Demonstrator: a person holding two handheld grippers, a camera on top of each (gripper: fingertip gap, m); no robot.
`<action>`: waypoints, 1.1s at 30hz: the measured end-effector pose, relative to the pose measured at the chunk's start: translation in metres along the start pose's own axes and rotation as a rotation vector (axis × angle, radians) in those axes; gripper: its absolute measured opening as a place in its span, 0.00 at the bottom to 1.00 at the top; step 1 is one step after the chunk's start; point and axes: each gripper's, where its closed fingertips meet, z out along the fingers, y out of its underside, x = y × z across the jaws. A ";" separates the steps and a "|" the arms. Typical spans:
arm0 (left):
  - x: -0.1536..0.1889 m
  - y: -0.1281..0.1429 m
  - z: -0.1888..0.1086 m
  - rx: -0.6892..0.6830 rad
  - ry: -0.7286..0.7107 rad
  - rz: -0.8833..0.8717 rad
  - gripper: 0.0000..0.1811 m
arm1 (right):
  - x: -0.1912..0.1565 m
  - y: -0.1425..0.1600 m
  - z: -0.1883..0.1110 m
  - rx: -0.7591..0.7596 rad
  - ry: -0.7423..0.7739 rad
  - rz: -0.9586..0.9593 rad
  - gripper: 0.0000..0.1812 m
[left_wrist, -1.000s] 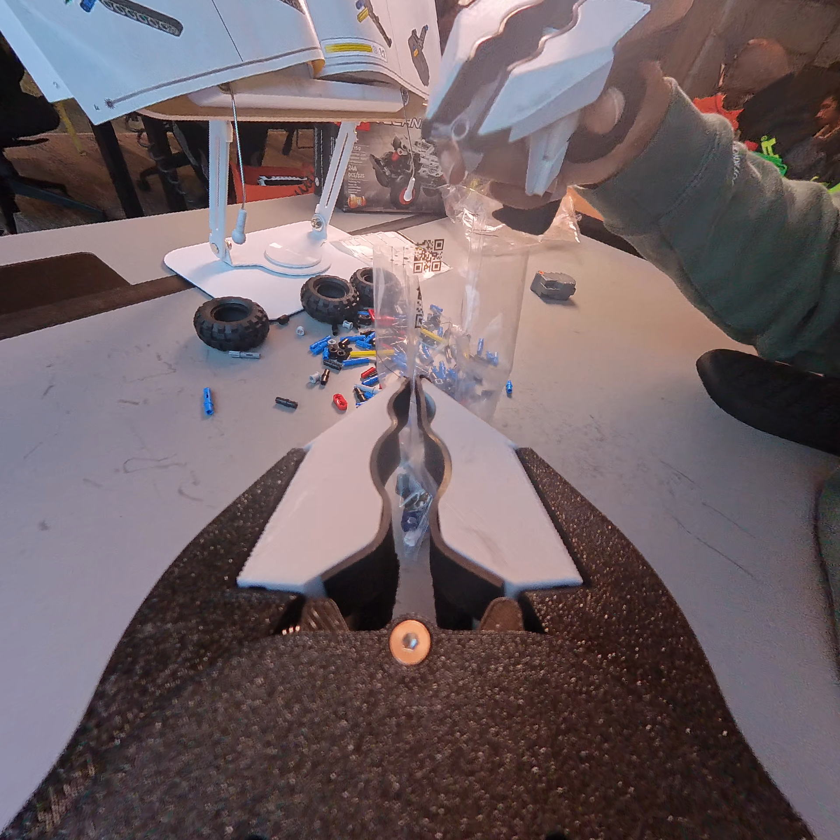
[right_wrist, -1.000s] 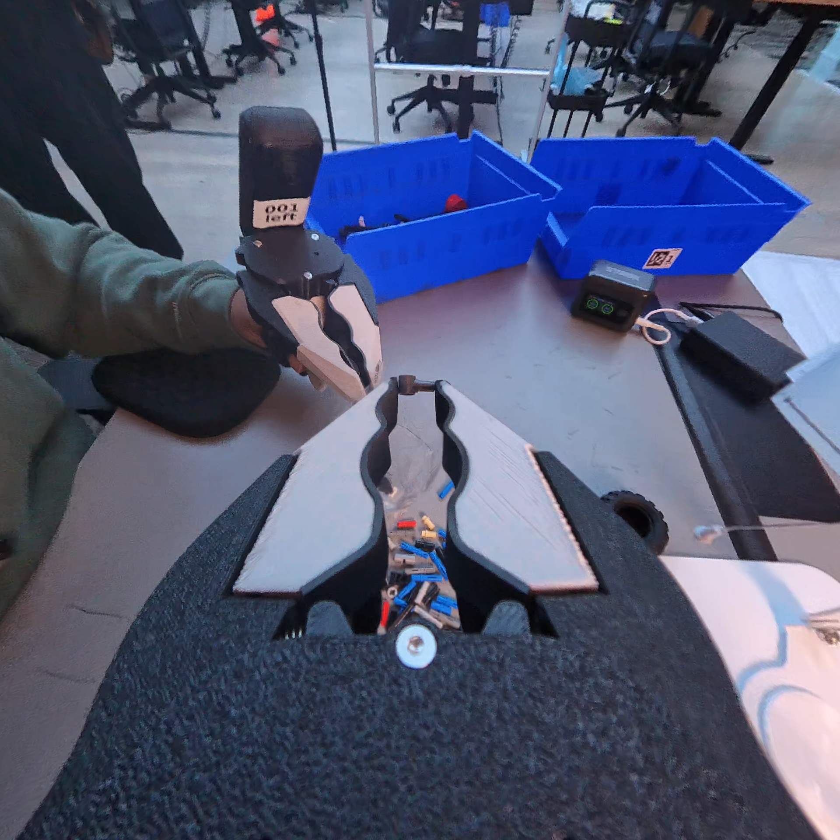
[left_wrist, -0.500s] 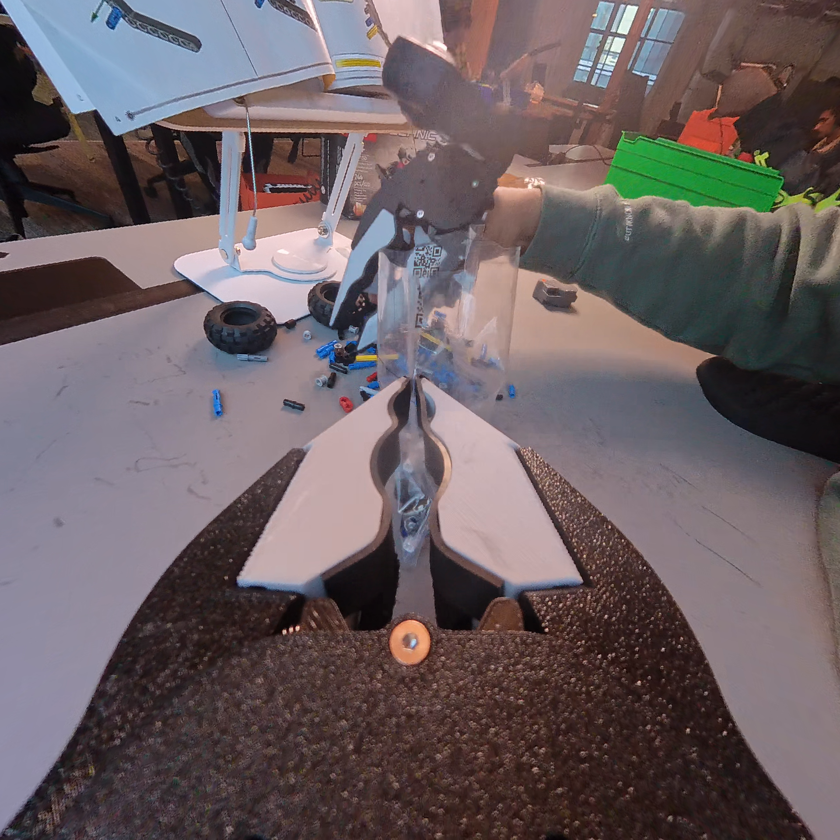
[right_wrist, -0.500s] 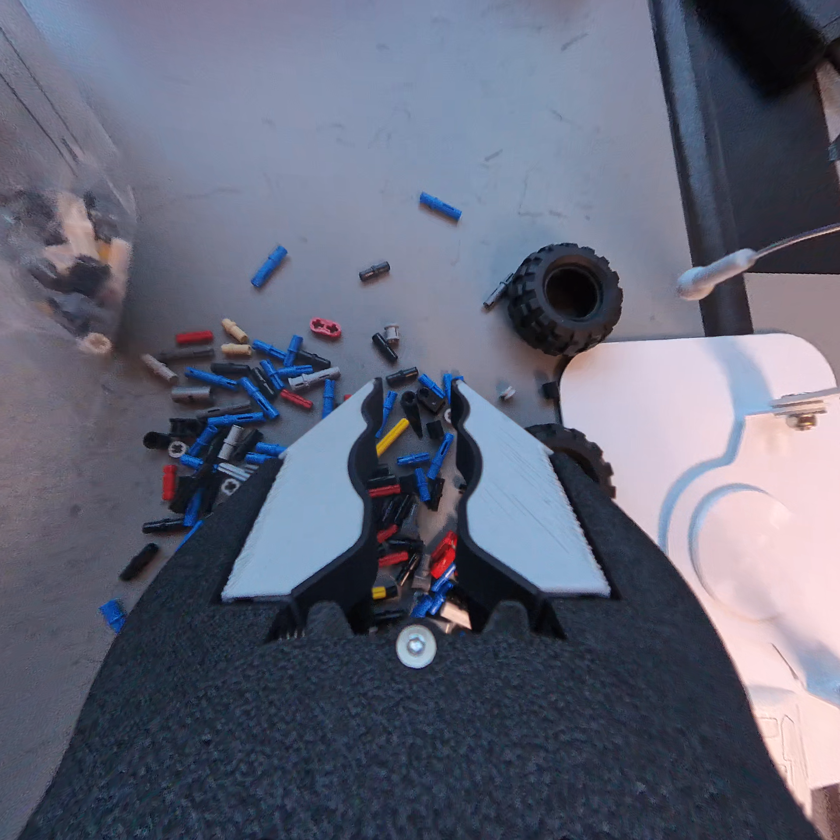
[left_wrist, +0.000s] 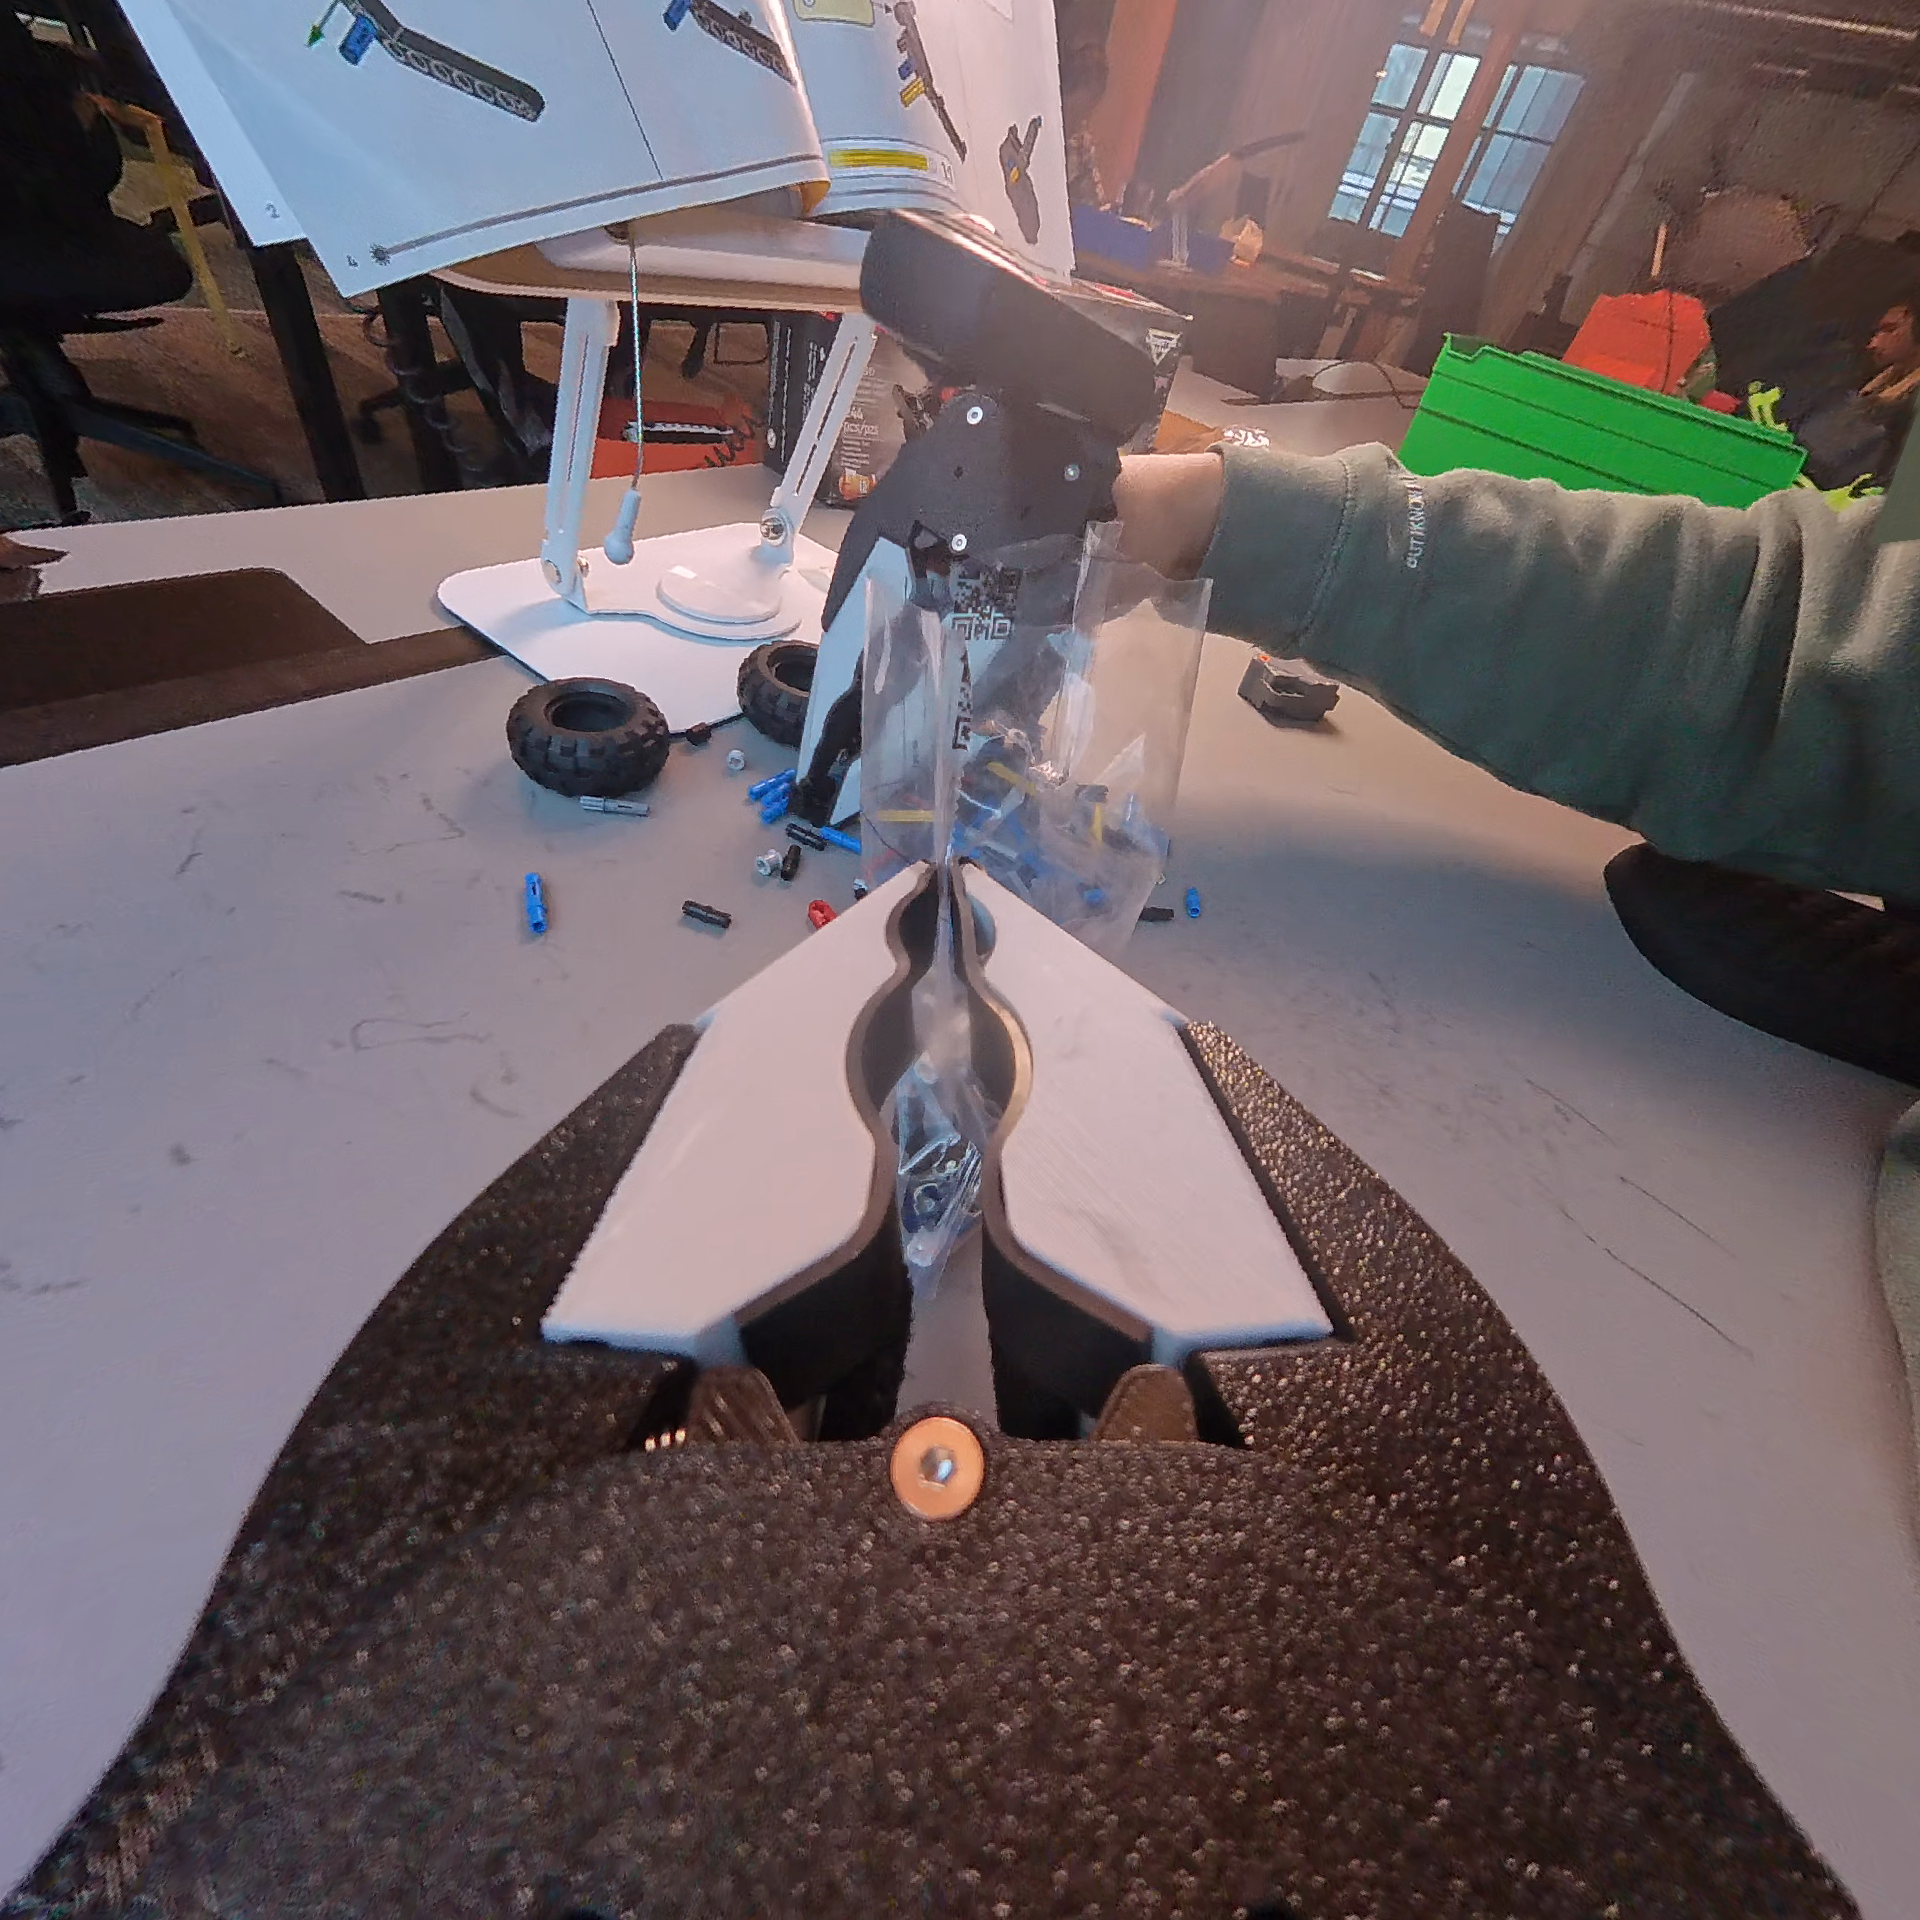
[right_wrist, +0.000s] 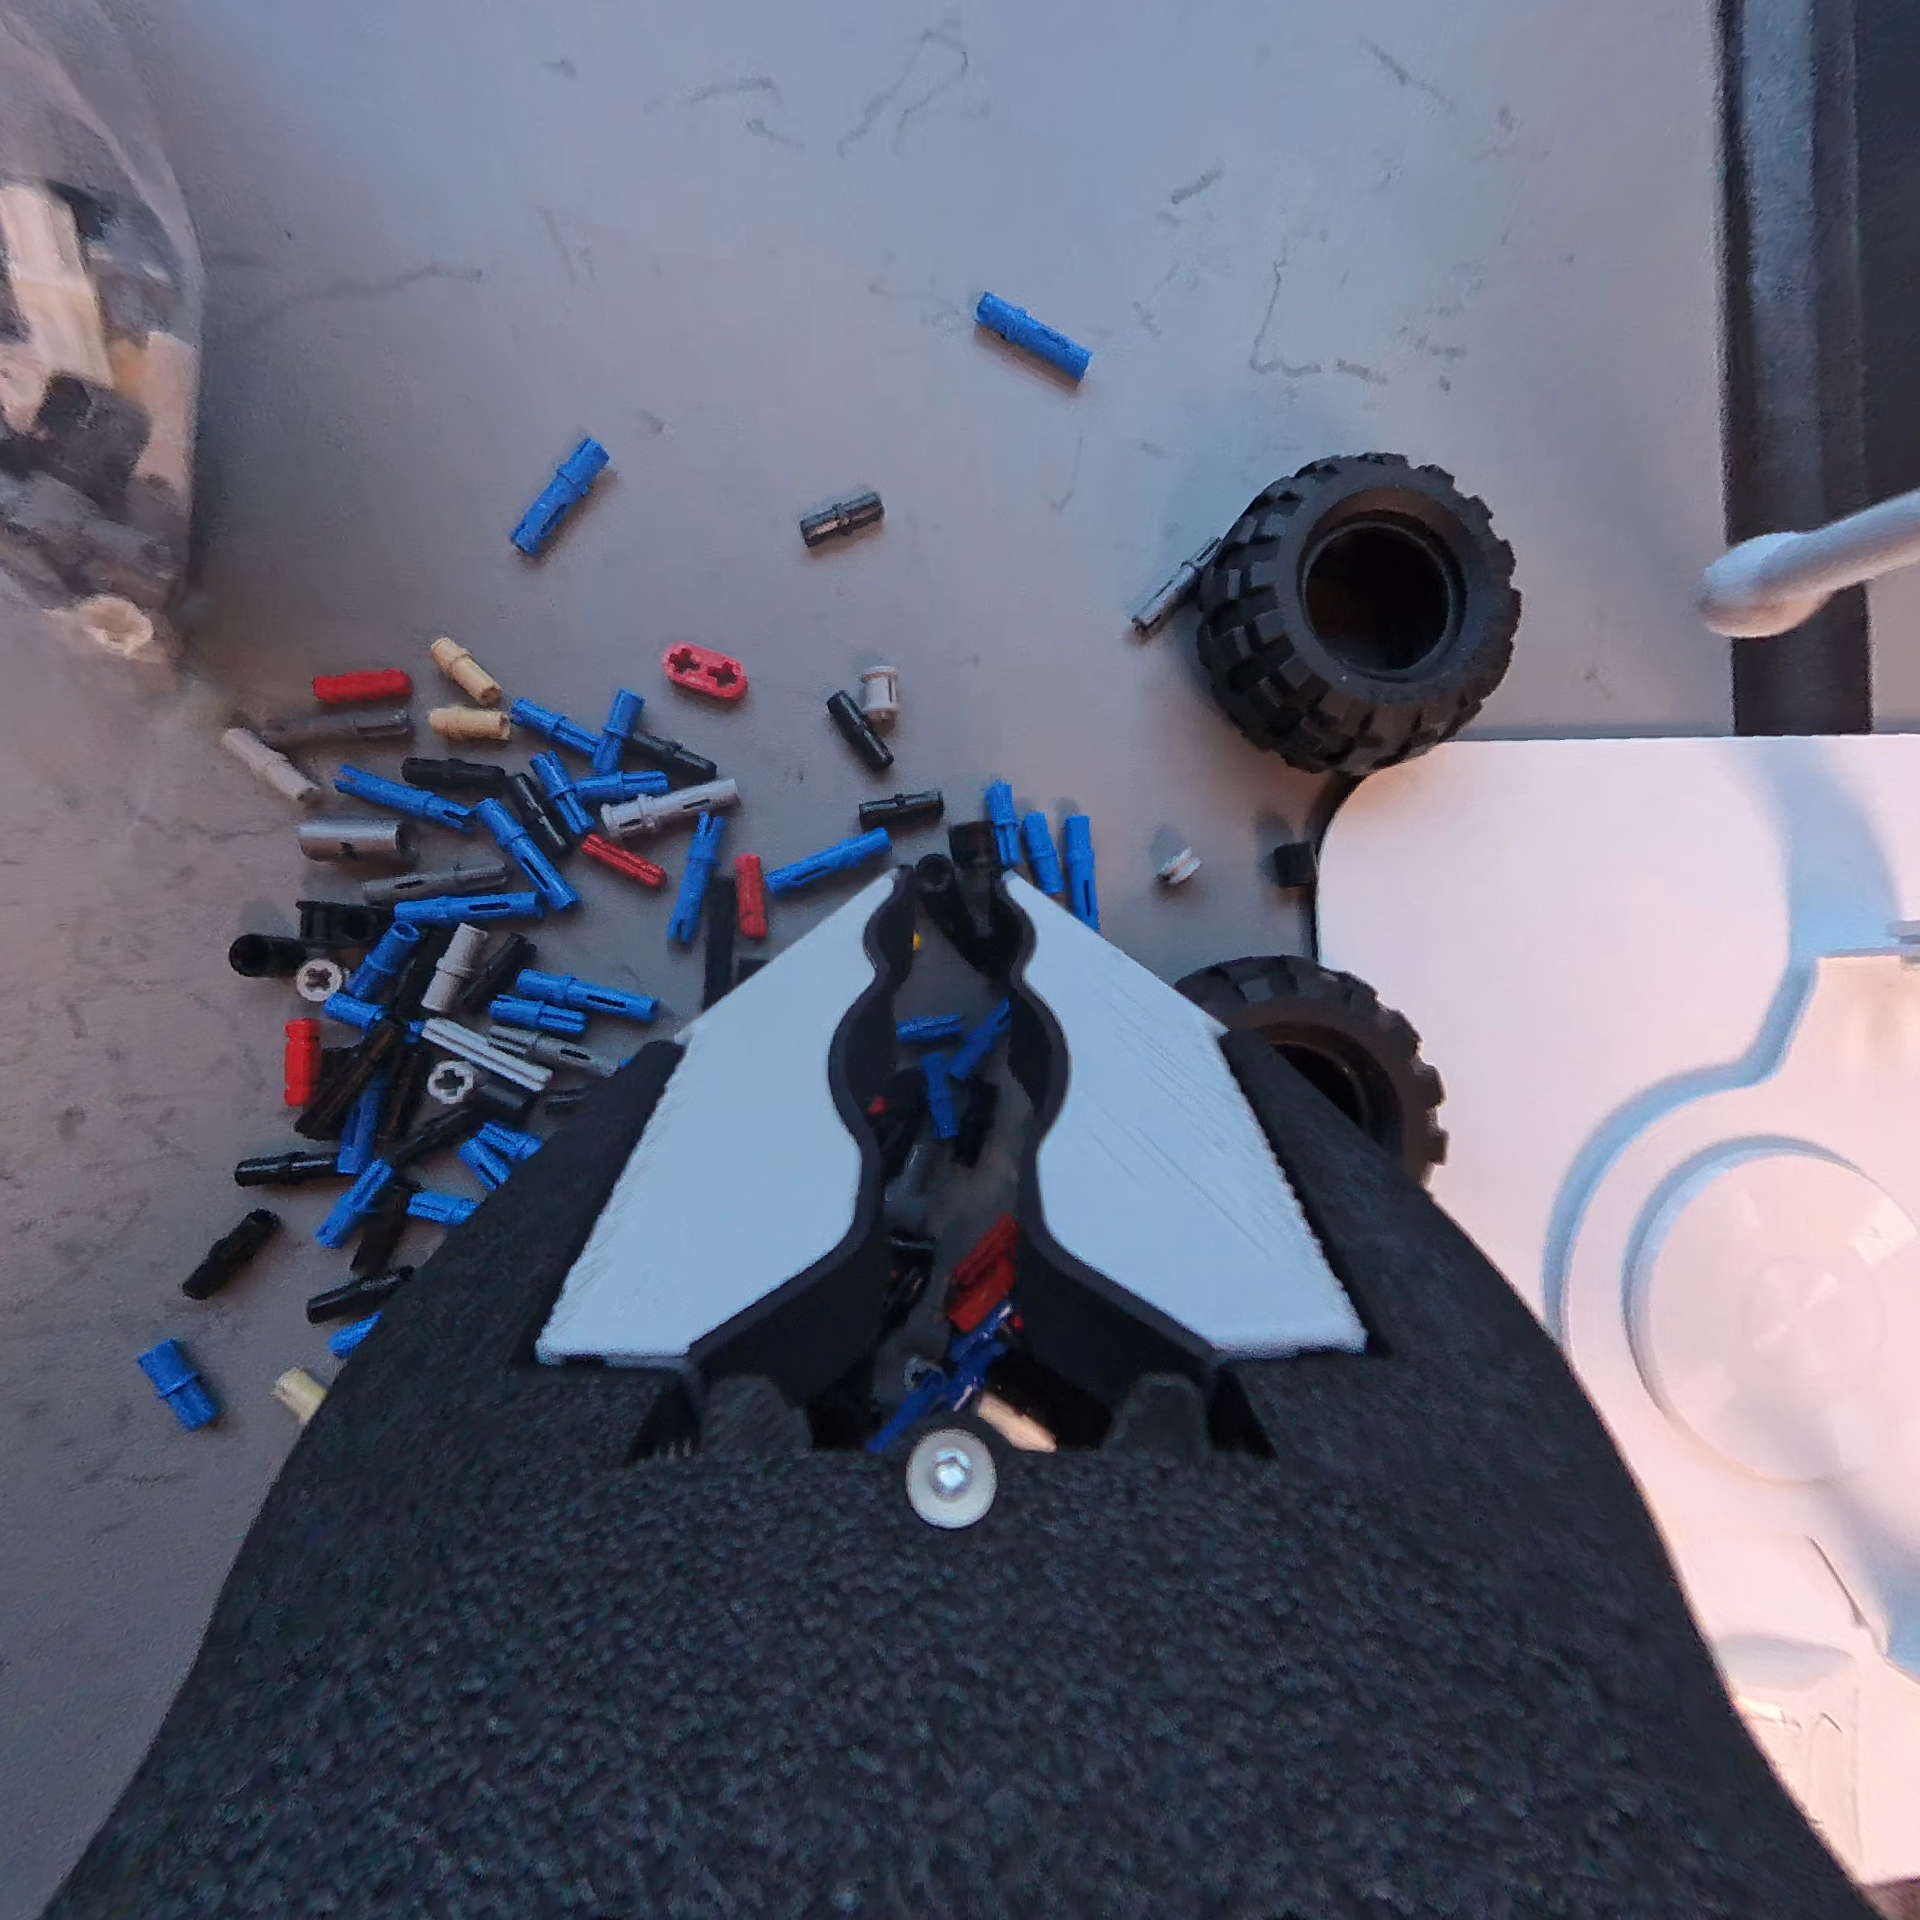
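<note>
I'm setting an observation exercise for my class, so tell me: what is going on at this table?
A person works two handheld grippers over a grey table. The left gripper is shut on a clear plastic bag with small parts in it. The right gripper points down into a scattered pile of pins, its tips nearly closed around a black piece. Two black tyres lie beside a white stand base.

My left gripper (left_wrist: 943, 883) pinches a clear plastic bag (left_wrist: 1023, 748) of small parts above the grey table (left_wrist: 312, 1039). Beyond the bag, my right gripper (left_wrist: 831, 769) points down at scattered pins (left_wrist: 769, 821) near two black tyres (left_wrist: 587, 735).
</note>
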 end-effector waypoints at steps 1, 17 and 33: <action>0.000 0.000 0.000 -0.001 0.000 0.001 0.01 | -0.001 0.001 0.001 -0.009 -0.005 0.000 0.07; 0.001 0.000 0.001 -0.001 -0.007 -0.001 0.01 | -0.071 -0.135 -0.106 0.507 -0.186 -0.084 0.02; -0.003 -0.005 -0.004 0.020 -0.018 -0.010 0.01 | 0.005 -0.046 0.002 0.075 0.071 0.208 0.13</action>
